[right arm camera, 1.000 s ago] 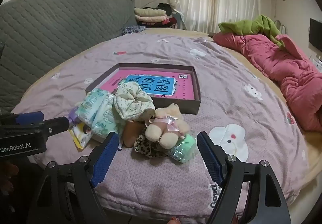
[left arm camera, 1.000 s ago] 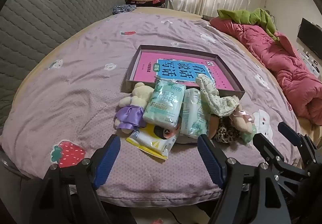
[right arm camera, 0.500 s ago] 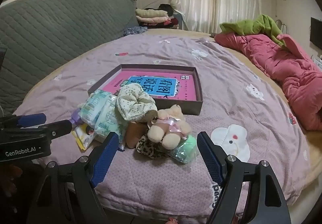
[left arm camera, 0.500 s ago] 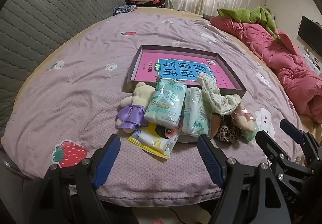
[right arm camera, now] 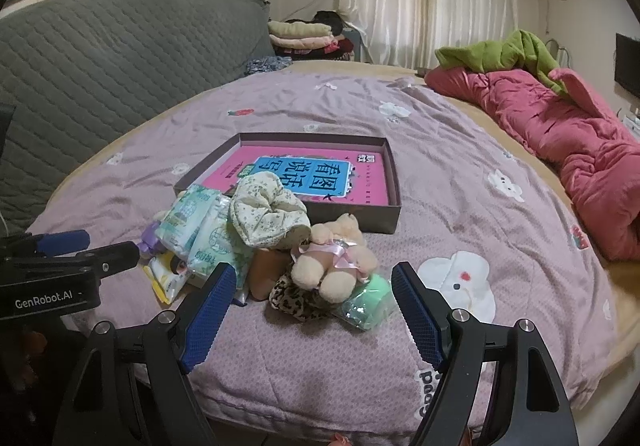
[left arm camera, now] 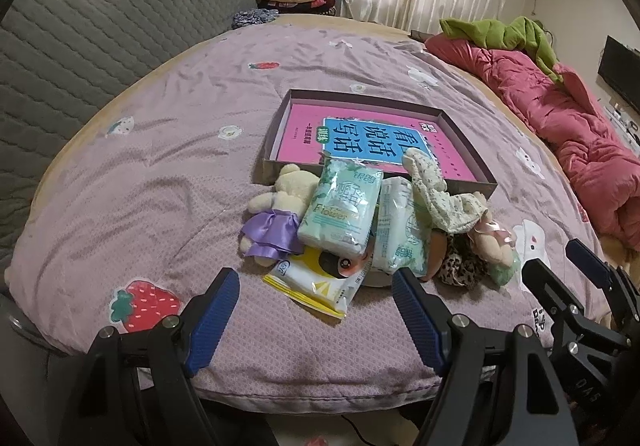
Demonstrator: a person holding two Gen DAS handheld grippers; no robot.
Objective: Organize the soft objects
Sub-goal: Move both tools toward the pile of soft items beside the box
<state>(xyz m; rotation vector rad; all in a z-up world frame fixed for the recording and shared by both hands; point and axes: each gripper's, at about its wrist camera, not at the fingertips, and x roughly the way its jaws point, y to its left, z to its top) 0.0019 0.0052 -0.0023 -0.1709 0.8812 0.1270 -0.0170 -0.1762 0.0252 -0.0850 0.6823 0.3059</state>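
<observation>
Right gripper (right arm camera: 312,310): jaws wide, empty
Pink-ribbon bear (right arm camera: 334,266): directly ahead, nearer right gripper than left gripper (left arm camera: 316,318)
Left gripper: jaws wide, empty

Access: pile blocks the box's near wall; sides and far end open

Soft-item pile (left arm camera: 360,230) leans on the near wall of the shallow box (left arm camera: 468,149); bare purple bedspread (left arm camera: 168,165) left of it, also right (right arm camera: 460,205) and beyond; pink quilt (right arm camera: 580,149) bounds far right; grey headboard (left arm camera: 80,25) bounds left.
</observation>
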